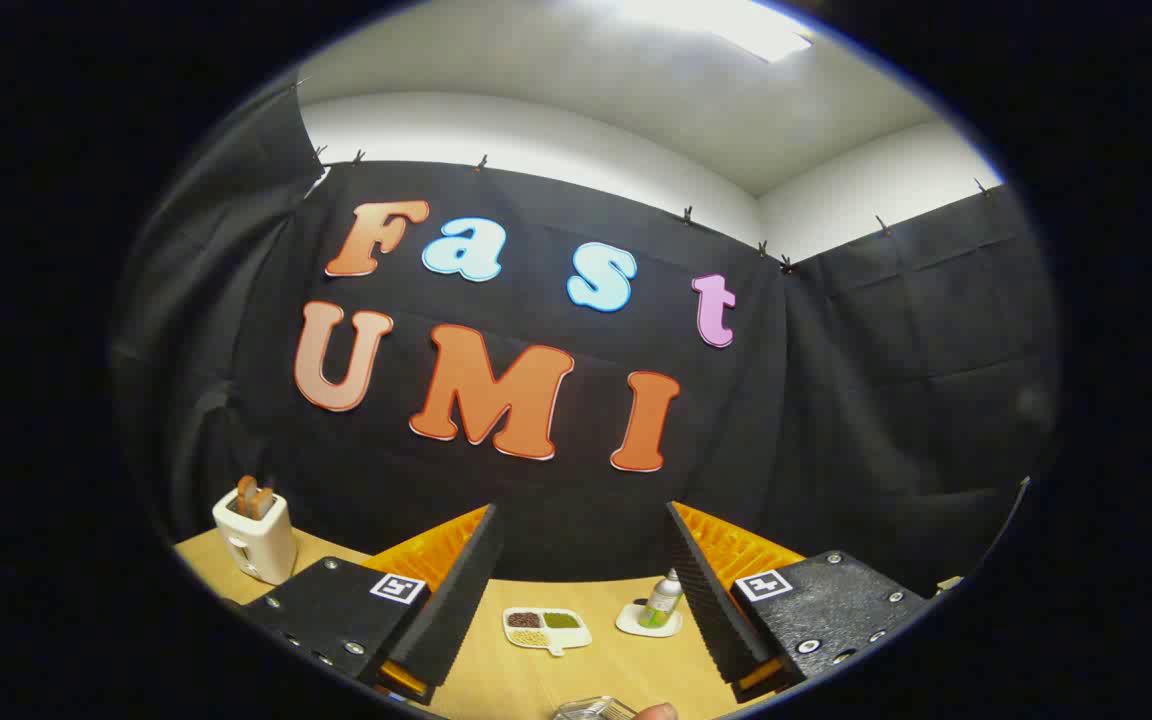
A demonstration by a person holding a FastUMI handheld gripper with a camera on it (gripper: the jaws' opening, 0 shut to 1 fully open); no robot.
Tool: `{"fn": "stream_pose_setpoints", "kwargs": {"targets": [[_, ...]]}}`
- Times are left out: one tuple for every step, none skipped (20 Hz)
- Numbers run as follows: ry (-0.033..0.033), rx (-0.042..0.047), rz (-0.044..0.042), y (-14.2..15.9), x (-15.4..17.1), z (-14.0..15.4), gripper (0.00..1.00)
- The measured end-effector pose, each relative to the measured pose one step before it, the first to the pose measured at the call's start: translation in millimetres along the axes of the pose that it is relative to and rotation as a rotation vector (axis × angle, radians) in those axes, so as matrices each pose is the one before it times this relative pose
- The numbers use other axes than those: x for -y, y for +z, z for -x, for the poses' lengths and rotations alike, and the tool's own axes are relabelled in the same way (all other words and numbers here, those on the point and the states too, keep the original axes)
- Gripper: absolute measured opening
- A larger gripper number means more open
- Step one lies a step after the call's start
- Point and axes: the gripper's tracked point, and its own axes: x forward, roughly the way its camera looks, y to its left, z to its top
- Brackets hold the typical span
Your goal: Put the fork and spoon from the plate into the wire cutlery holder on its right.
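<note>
Fingers (584,560) spread apart, holding nothing, raised above the desk (496,675).
Beyond them sit a small divided dish (546,630) and a bottle (664,600); a toaster (256,535) stands far left; plate, fork and spoon can't be made out.

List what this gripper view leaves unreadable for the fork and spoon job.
- Gripper: fingers wide apart, holding nothing.
- Clear object just ahead of the fingers: cut off by the view's lower edge; what it is cannot be told.
- Fingertip beside it: the edge cuts off the rest of the hand.
- Divided dish on the table: contents too small to identify.
- Small bottle: partly behind the right finger.
</note>
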Motion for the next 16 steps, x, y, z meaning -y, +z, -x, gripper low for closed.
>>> {"fn": "stream_pose_setpoints", "kwargs": {"targets": [[0.01719, 0.00854, -0.01002, 4.52, -1.37, 0.52, 0.97], [0.01722, 0.00292, -0.00625, 3.26, -2.78, 0.0, 0.98], [0.02244, 0.00127, -0.00875, 3.92, -2.99, -0.1, 0.98], [0.01761, 0.00147, -0.0153, 4.44, -2.99, -0.65, 0.98], [0.02089, 0.00417, -0.01552, 5.43, -1.89, -0.11, 0.98], [0.01131, 0.00508, -0.01135, 4.48, -0.38, -0.01, 0.98], [0.00948, -0.00075, -0.00115, 2.67, 1.22, -1.65, 0.98], [0.00759, -0.00968, 0.00243, 0.49, 1.34, 0.1, 0.98], [0.01277, -0.01096, 0.00278, 0.37, -0.25, -1.87, 0.98], [0.01168, -0.00616, 0.00017, 1.12, 0.45, -1.28, 0.98], [0.01157, 0.00183, 0.0002, 3.41, 1.45, -1.8, 0.98], [0.00887, 0.00613, 0.00046, 2.86, 1.11, -0.59, 0.98], [0.01233, 0.00466, 0.00278, 0.26, 0.41, -1.16, 0.98], [0.01349, 0.00158, 0.00266, -0.49, 0.44, -1.73, 0.98], [0.01072, -0.00287, 0.00177, -2.32, -0.02, -0.87, 0.98], [0.01113, -0.00915, -0.002, -3.99, 0.88, -1.16, 0.98]]}}
